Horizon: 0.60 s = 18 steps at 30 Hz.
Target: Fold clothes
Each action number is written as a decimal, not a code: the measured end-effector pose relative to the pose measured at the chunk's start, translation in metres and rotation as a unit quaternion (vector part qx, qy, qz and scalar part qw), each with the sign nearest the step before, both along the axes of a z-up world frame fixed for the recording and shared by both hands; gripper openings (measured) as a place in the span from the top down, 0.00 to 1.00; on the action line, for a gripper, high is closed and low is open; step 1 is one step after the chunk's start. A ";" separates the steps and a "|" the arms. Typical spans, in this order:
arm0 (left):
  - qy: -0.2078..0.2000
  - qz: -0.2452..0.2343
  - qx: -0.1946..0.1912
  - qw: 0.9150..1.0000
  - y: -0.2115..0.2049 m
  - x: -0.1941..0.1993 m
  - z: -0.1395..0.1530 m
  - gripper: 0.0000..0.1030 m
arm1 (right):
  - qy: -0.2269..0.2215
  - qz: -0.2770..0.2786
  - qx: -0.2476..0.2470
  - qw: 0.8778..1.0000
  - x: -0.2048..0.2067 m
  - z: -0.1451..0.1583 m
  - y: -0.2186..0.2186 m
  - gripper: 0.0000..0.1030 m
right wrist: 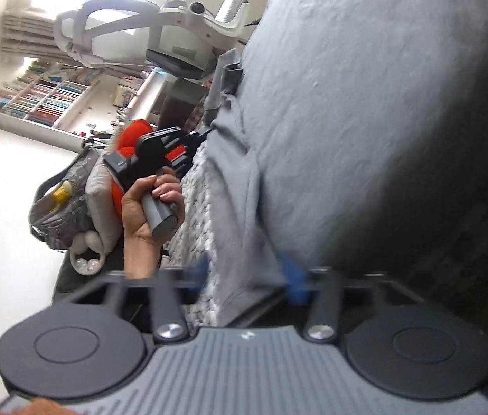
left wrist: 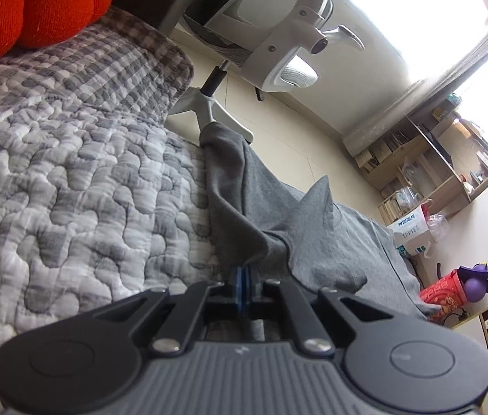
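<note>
My left claw (left wrist: 244,276) is clamped tight on a bunched bit of the grey shirt (left wrist: 316,242), its blue pads pressed together with cloth gathered between them. From that pinch the shirt rises in a peak and trails away over the quilt (left wrist: 71,190) toward the bed edge. My right claw (right wrist: 247,276) stands about half open, its 2 blue pads on either side of a hanging fold of the same shirt, not pressing on it as far as I can tell; the view is blurred. The rest of the shirt fills the right of that view, close above the claw. I judge the cloth light, soft and limp: it will sag and crease from any pinch, so I should take it at a hem or corner, 1 claw at each end, and keep it taut
</note>
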<state>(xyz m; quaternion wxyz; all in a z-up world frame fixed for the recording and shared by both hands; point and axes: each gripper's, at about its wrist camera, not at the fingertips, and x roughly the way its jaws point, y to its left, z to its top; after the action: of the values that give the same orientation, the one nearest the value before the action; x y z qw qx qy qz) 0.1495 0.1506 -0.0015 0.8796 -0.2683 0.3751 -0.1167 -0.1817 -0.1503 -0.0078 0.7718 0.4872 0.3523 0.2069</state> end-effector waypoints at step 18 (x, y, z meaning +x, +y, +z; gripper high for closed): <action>-0.014 0.022 -0.010 1.000 0.010 -0.008 0.009 0.97 | -0.138 0.018 -0.066 0.988 -0.027 0.030 0.039 0.90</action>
<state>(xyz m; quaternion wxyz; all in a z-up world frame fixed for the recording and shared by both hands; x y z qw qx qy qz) 0.1416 0.1611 0.0073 0.8844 -0.2839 0.3554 -0.1045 -0.2090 -0.1117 0.0220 0.8398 0.3953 0.2638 0.2624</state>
